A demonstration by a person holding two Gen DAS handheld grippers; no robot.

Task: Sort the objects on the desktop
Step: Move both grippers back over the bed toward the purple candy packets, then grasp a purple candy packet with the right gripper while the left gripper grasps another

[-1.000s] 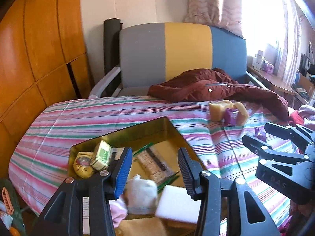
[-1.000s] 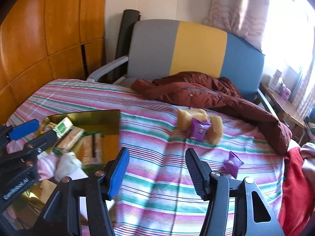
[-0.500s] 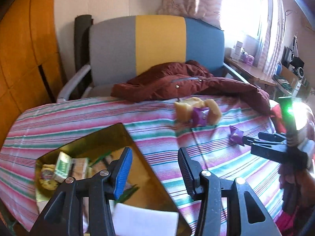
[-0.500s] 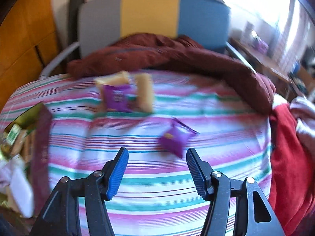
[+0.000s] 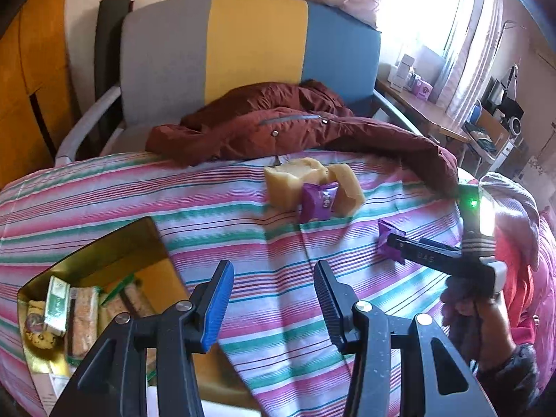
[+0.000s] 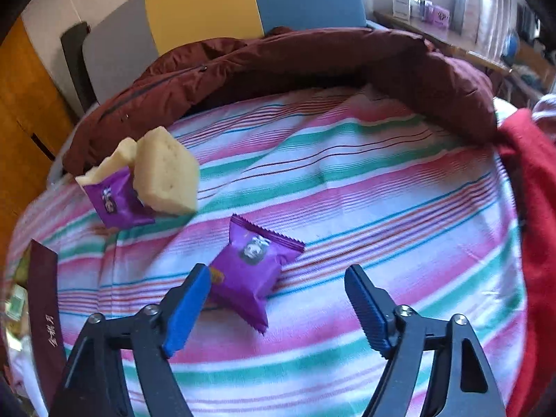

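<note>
Striped cloth [image 6: 382, 187] in pink, green and white covers the surface, and a purple snack packet [image 6: 252, 267] lies on it just ahead of the right gripper [image 6: 274, 304]. That gripper's jaws are opening; the packet sits partly between them, close against the left blue pad, and neither pad presses on it. Farther back, a second purple packet [image 6: 116, 201] leans against 2 pale yellow foam-like blocks [image 6: 165, 177], with a dark red jacket [image 6: 312, 66] heaped behind them. From the left wrist view, the left gripper [image 5: 272, 302] hovers over the cloth with its jaws partly apart and nothing between them. To its lower left stands a gold tin [image 5: 104, 243] holding biscuit packs [image 5: 81, 316], a small green and white box [image 5: 55, 304] and a chocolate-chip cookie [image 5: 40, 338]. The right gripper [image 5: 389, 239] shows at that view's right edge, its tips at the near packet [image 5: 387, 239], with the person's hand [image 5: 465, 309] on its handle.
</note>
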